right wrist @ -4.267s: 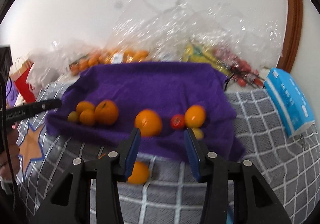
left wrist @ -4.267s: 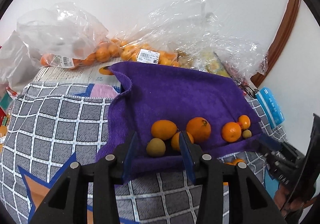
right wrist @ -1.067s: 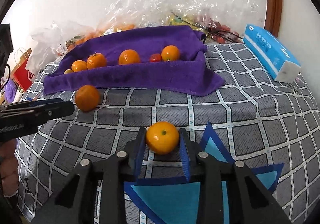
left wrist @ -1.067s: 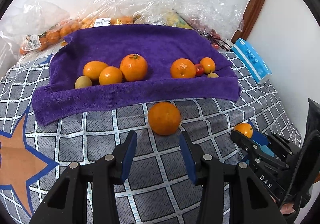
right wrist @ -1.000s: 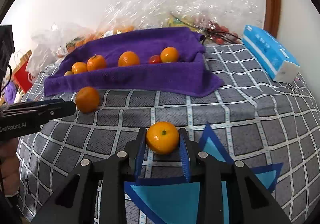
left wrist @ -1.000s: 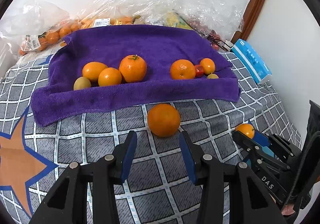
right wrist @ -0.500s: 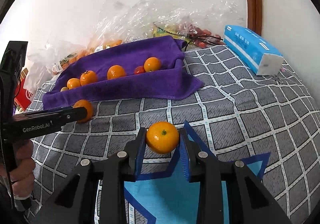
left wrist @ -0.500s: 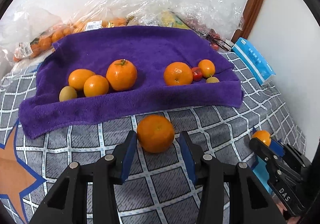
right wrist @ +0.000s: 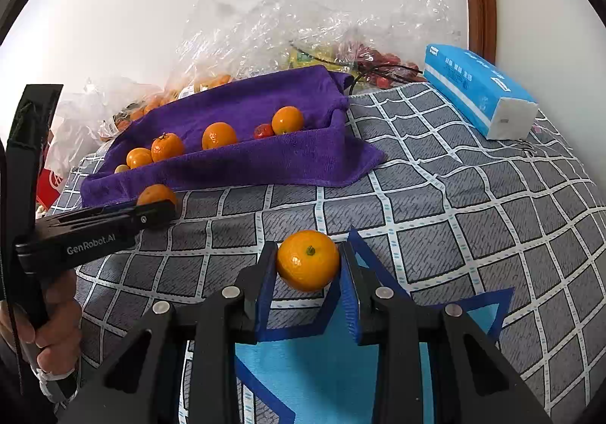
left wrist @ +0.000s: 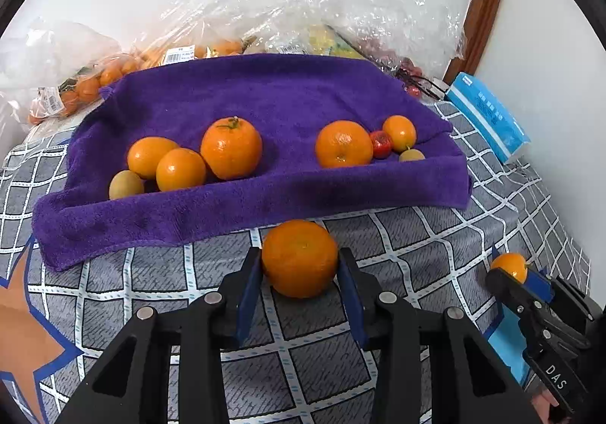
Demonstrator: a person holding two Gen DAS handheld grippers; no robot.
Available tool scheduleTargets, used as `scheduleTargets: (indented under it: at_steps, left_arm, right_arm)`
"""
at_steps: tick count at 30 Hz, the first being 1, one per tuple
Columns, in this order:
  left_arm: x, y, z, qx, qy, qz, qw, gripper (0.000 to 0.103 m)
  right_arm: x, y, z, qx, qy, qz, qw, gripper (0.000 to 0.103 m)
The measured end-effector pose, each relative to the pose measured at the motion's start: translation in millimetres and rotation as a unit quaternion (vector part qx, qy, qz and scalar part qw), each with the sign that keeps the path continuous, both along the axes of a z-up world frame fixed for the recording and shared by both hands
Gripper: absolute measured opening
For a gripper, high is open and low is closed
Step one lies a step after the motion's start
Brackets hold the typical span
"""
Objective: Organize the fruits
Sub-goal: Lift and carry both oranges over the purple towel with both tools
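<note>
A purple towel (left wrist: 265,98) lies on the checked cloth and holds several oranges, a small red fruit (left wrist: 380,144) and two small greenish fruits. A loose orange (left wrist: 299,258) rests on the cloth just in front of the towel, between the open fingers of my left gripper (left wrist: 299,286); the pads stand close beside it. My right gripper (right wrist: 307,282) is shut on a small orange (right wrist: 307,260) and holds it above the cloth. The towel (right wrist: 242,109) also shows in the right wrist view, with the left gripper (right wrist: 151,214) at its front edge.
Clear plastic bags of oranges (left wrist: 91,83) and other fruit (right wrist: 303,41) lie behind the towel against the wall. A blue tissue pack (right wrist: 479,94) lies at the right. A wooden door frame (left wrist: 481,0) stands at the back right.
My left gripper has moved forward so the loose orange now sits between its fingers. My right gripper, still holding its small orange, has lifted and swung a little to the right.
</note>
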State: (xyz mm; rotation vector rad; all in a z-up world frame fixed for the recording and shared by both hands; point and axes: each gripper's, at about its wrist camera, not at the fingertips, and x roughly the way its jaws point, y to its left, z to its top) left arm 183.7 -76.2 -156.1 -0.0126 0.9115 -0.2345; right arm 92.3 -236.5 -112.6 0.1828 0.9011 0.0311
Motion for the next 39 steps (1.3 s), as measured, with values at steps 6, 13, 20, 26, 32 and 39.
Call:
scheduleTargets:
  at_steps: [6, 13, 20, 26, 32, 39]
  left_arm:
    - [-9, 7, 11, 0.0, -0.003, 0.007, 1.0, 0.038]
    - [-27, 28, 15, 0.006, 0.006, 0.026, 0.9996, 0.038]
    - [-40, 63, 10, -0.009, 0.028, 0.065, 0.9975, 0.038]
    - [-50, 82, 5, -0.021, 0.037, 0.081, 0.9958, 0.038]
    - [-57, 92, 7, -0.023, 0.042, 0.078, 0.9958, 0.038]
    - [-61, 97, 8, -0.028, 0.046, 0.076, 0.9957, 0.038]
  right_arm:
    - [-1, 3, 2, -0.005, -0.007, 0.006, 1.0, 0.032]
    - [-4, 8, 5, -0.006, -0.01, 0.013, 1.0, 0.032]
    - [-5, 21, 8, 0.004, -0.002, 0.021, 1.0, 0.032]
    - [-6, 41, 9, 0.002, 0.01, 0.031, 0.999, 0.032]
    - [-5, 52, 15, 0.012, 0.016, 0.034, 0.999, 0.032]
    - [-7, 58, 22, 0.015, 0.018, 0.036, 0.999, 0.032]
